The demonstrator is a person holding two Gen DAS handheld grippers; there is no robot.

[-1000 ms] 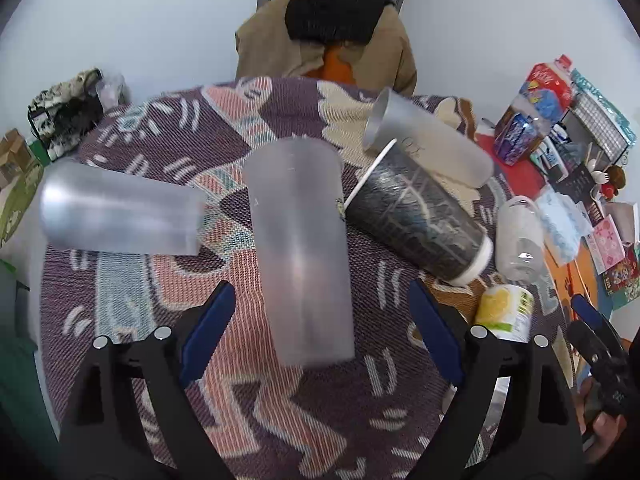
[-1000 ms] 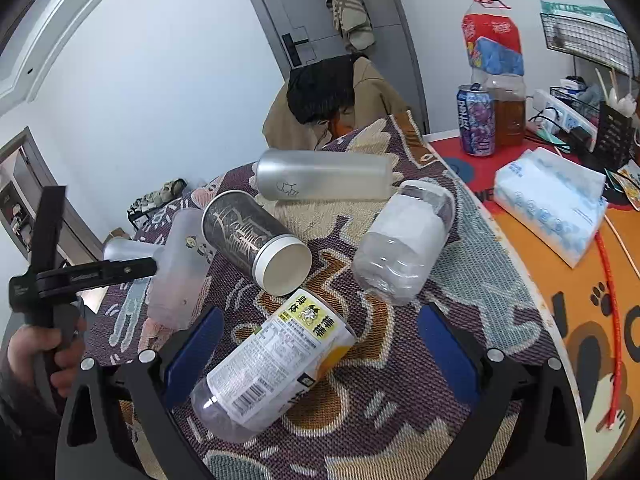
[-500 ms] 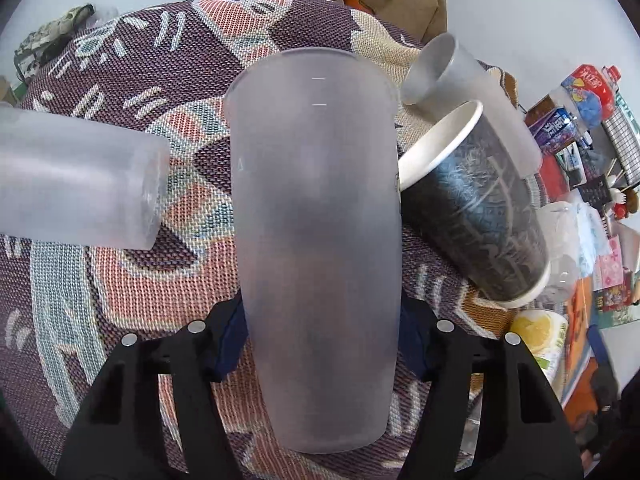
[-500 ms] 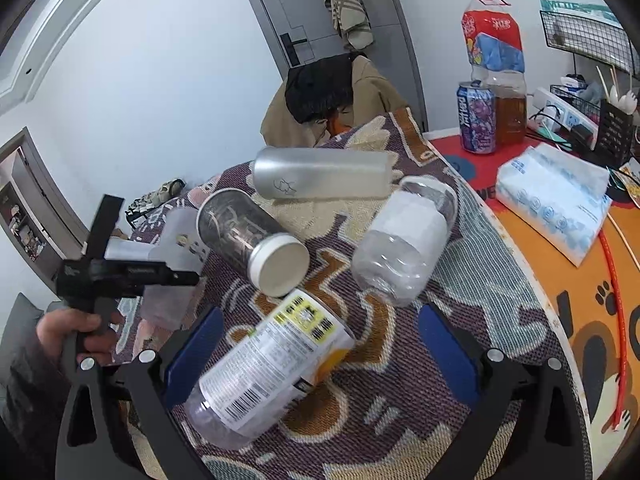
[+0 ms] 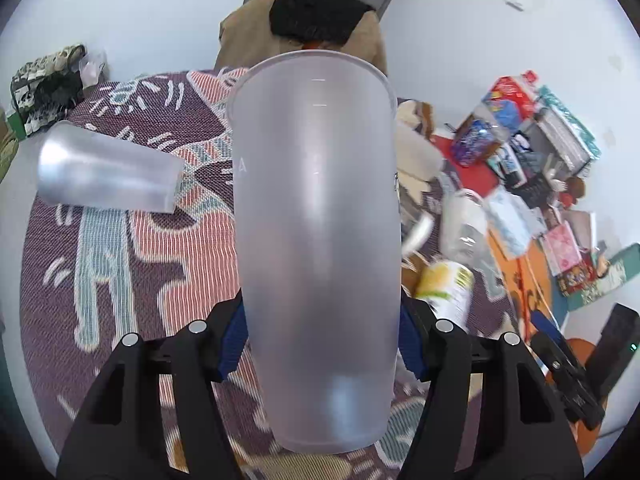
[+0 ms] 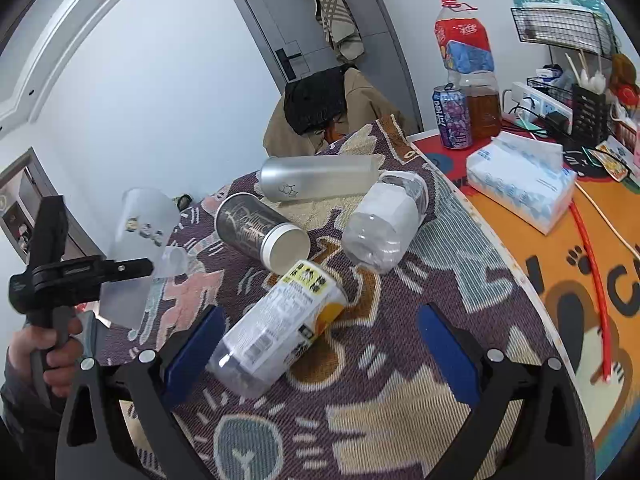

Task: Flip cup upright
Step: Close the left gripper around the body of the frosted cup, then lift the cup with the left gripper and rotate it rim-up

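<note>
My left tool (image 5: 320,342) grips the frosted plastic cup (image 5: 318,240), lifted above the patterned cloth (image 5: 140,260), rim tilted upward. Right tool (image 6: 320,344) is open, idle. Next I must set the cup's base down flat.

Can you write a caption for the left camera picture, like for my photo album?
The left gripper squeezes a frosted plastic cup above the patterned tablecloth, where another cup lies on its side.

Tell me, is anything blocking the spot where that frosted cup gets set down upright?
Nothing visible does. The left gripper holds the frosted cup raised off the patterned cloth; the cloth below looks bare, with another clear cup lying well aside.
</note>
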